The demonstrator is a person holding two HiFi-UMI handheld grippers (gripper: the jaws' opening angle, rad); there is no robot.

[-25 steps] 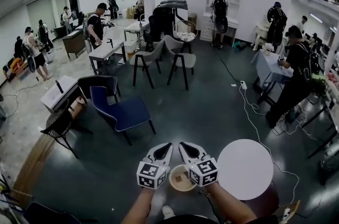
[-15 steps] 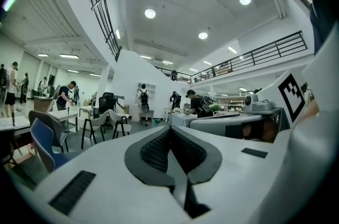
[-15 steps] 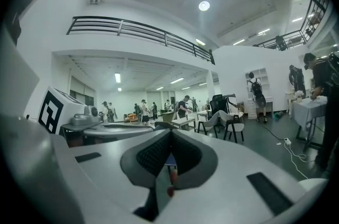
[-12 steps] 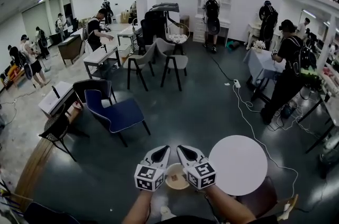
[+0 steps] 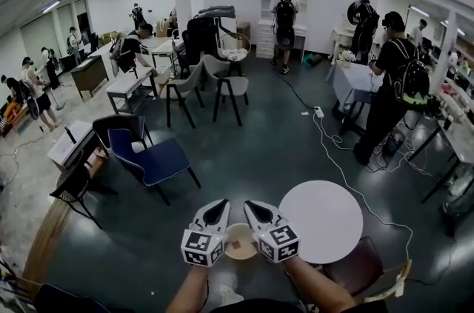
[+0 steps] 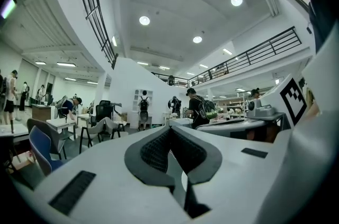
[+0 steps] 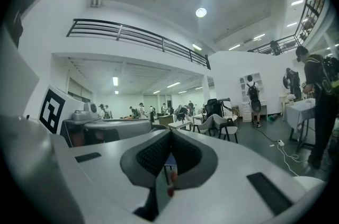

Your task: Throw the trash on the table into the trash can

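Note:
In the head view my left gripper (image 5: 215,211) and right gripper (image 5: 252,211) are held level, side by side, at the bottom centre, both pointing into the room. Each one's jaws stand together. A beige round container (image 5: 240,241) with something brown inside shows just below and between them; I cannot tell whether anything holds it. A white round table (image 5: 324,221) stands to the right, its top bare. In the left gripper view the pads (image 6: 153,151) meet with nothing between them. In the right gripper view the pads (image 7: 186,157) meet at the tips, and a small reddish speck shows in the slit lower down.
A blue chair (image 5: 152,160) and a dark chair (image 5: 122,128) stand ahead on the left. A brown chair (image 5: 364,276) sits by the round table. A white cable (image 5: 348,182) runs over the dark floor. Several people stand at tables (image 5: 354,82) farther off.
Both grippers stay side by side, jaws together. The round table, the blue chair and the far furniture have slid left and up in the head view. The beige container keeps its place between the grippers.

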